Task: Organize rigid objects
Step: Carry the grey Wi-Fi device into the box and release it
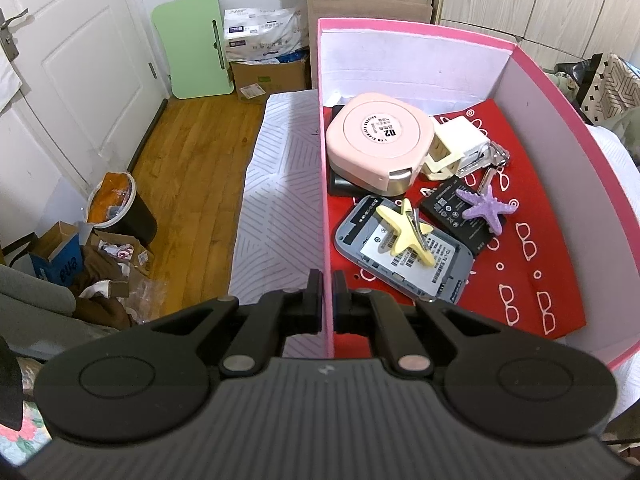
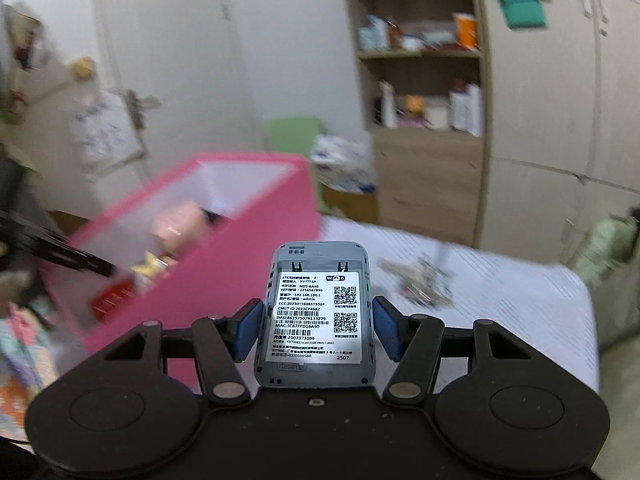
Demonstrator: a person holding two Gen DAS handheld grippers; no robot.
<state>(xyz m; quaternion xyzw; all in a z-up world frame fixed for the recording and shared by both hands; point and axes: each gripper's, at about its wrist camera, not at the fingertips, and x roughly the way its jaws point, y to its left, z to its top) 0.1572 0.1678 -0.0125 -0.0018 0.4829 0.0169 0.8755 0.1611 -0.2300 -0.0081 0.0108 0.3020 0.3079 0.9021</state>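
Note:
A pink box [image 1: 400, 26] stands on the bed. My left gripper [image 1: 327, 280] is shut on the box's left wall near the front corner. Inside the box lie a pink rounded case [image 1: 376, 140], a cream charger [image 1: 456, 140], keys [image 1: 496, 160], a black battery [image 1: 452, 208], a purple starfish [image 1: 486, 206], and a yellow starfish clip [image 1: 404, 232] resting on a grey labelled device [image 1: 400, 264]. In the right wrist view my right gripper [image 2: 317, 326] is raised to the right of the box [image 2: 248, 240], its blue pads [image 2: 246, 330] pressing the sides of a grey pocket router [image 2: 320, 256], label side up.
The bed has a white patterned cover [image 1: 276, 200]. A blurred pile of small metal pieces [image 2: 420, 284] lies on it beyond the router. A bin [image 1: 120, 208] and cartons sit on the wooden floor at the left. A shelf unit [image 2: 420, 120] stands behind.

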